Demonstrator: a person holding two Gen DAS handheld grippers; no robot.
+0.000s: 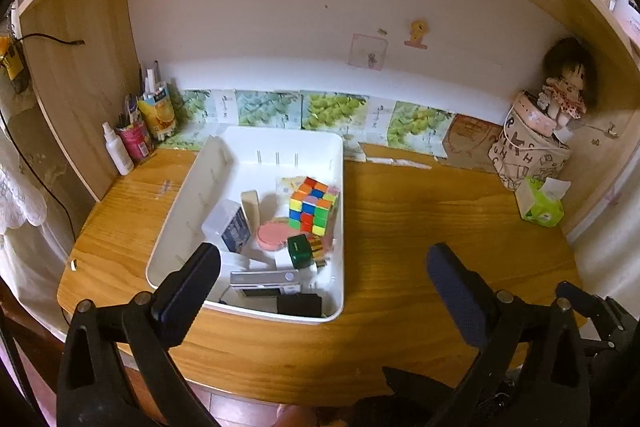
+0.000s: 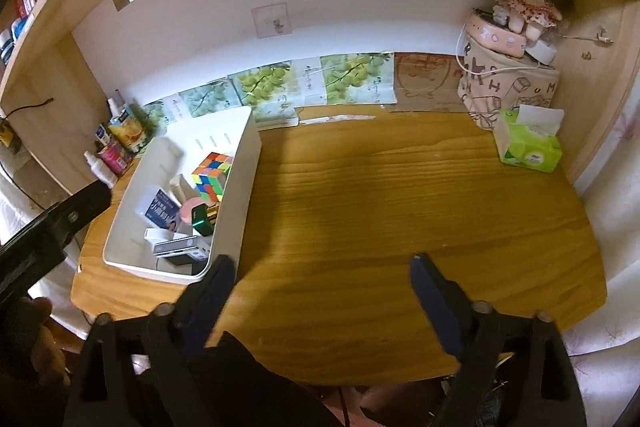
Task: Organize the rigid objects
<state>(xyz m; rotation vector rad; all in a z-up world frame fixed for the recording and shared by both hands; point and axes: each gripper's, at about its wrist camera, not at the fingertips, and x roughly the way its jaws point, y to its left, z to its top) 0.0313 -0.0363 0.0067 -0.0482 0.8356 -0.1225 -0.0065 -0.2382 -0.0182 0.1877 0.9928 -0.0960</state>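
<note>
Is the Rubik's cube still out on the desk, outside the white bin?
No. The Rubik's cube sits inside the white bin, beside its right wall.

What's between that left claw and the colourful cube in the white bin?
The Rubik's cube sits deep in the white bin. Between it and the open left gripper lie a silver device, a green box and a pink disc.
</note>
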